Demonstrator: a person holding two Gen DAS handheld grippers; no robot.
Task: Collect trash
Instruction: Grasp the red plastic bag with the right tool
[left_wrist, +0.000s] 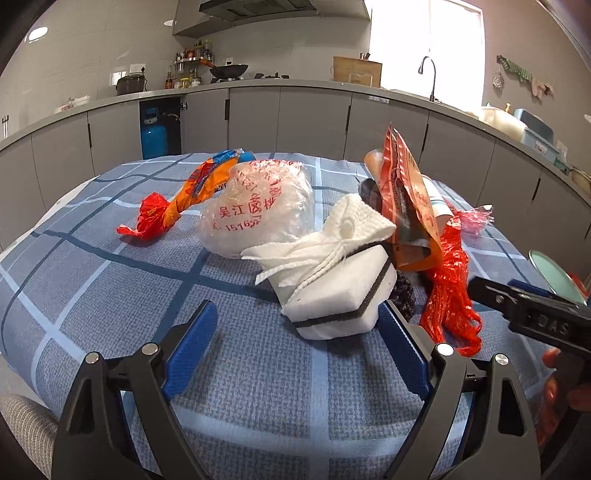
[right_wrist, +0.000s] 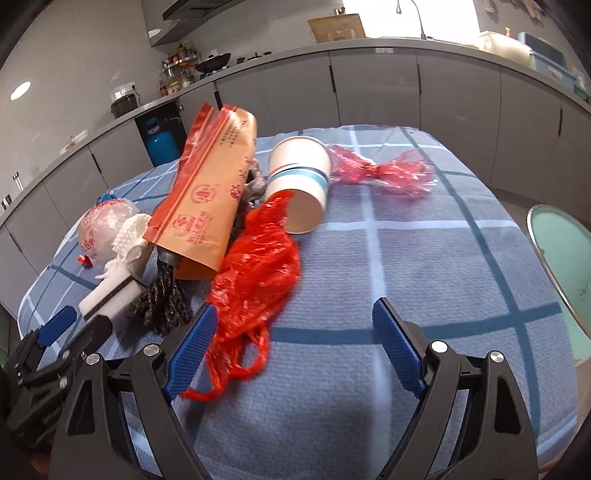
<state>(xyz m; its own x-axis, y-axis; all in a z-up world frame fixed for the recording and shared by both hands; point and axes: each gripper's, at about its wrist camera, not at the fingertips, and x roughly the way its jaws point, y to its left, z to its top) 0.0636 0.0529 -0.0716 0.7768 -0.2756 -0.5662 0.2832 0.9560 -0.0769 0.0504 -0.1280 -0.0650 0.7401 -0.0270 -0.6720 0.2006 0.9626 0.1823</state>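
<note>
Trash lies in a heap on a blue checked tablecloth (left_wrist: 110, 280). A white sponge with a dark layer (left_wrist: 340, 295) lies under a crumpled white paper towel (left_wrist: 332, 236), just ahead of my open left gripper (left_wrist: 299, 332). A clear bag with red print (left_wrist: 255, 206) and an orange wrapper (left_wrist: 199, 184) lie further back. My right gripper (right_wrist: 295, 332) is open; its left finger (right_wrist: 192, 347) touches a red plastic bag (right_wrist: 255, 266). An orange pouch (right_wrist: 210, 184), a tipped paper cup (right_wrist: 299, 184), a dark scrubber (right_wrist: 162, 299) and a pink wrapper (right_wrist: 384, 170) lie beyond.
A round teal stool or bin rim (right_wrist: 561, 251) stands at the table's right. Grey kitchen cabinets and counter (left_wrist: 295, 110) run behind the table, with a blue gas cylinder (left_wrist: 157, 133). The left gripper shows in the right wrist view (right_wrist: 55, 332).
</note>
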